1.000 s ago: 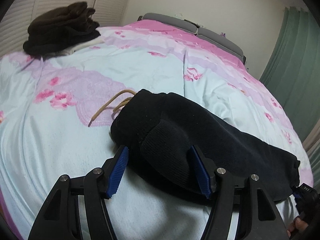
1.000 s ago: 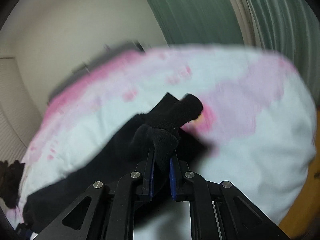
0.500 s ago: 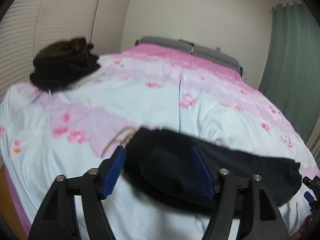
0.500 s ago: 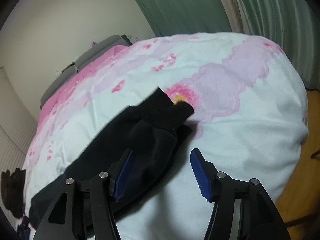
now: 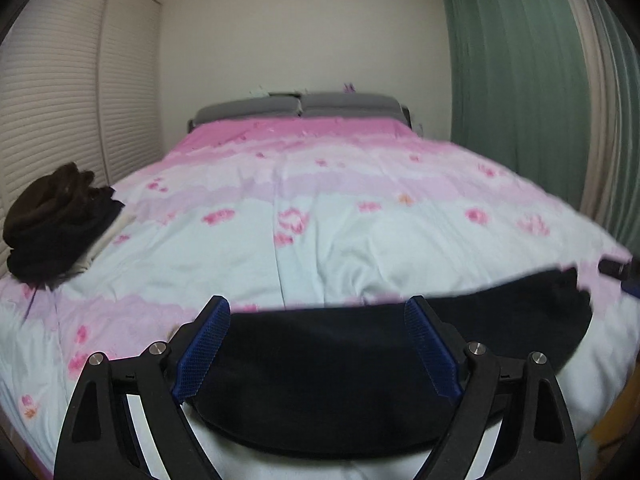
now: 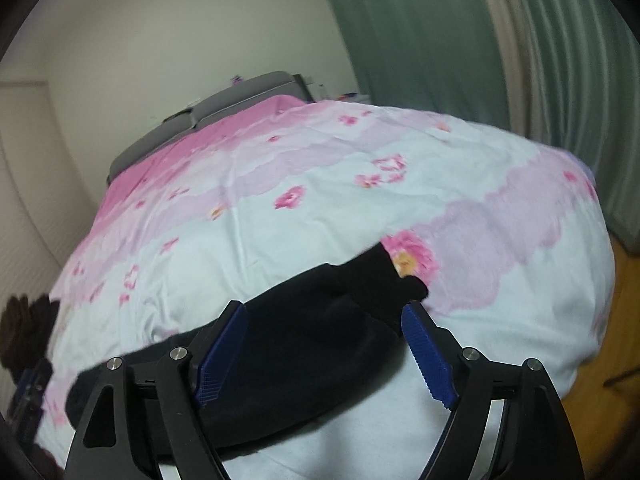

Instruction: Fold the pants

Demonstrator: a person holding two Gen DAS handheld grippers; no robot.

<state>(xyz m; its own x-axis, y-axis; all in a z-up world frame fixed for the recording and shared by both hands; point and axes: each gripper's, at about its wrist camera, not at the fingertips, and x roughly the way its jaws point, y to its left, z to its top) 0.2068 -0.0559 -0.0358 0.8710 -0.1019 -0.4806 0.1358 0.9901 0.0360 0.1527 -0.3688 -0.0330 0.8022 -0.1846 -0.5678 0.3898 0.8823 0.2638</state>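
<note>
Both grippers, left gripper (image 5: 316, 344) and right gripper (image 6: 326, 350), have lifted, jaws apart, hiding the blurred pants (image 5: 500, 320).

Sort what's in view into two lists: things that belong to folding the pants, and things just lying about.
Job in hand:
- black knit pants, lying along the near edge of the bed
- left gripper, open
- right gripper, open

Lying about:
- dark brown and black clothes pile
- grey pillows
- green curtain

So my right gripper (image 6: 322, 344) let go of the pants (image 6: 304, 344) cuff and spread wide, both rigs backed toward 6 o'clock, drawstring's out of sight now.
</note>
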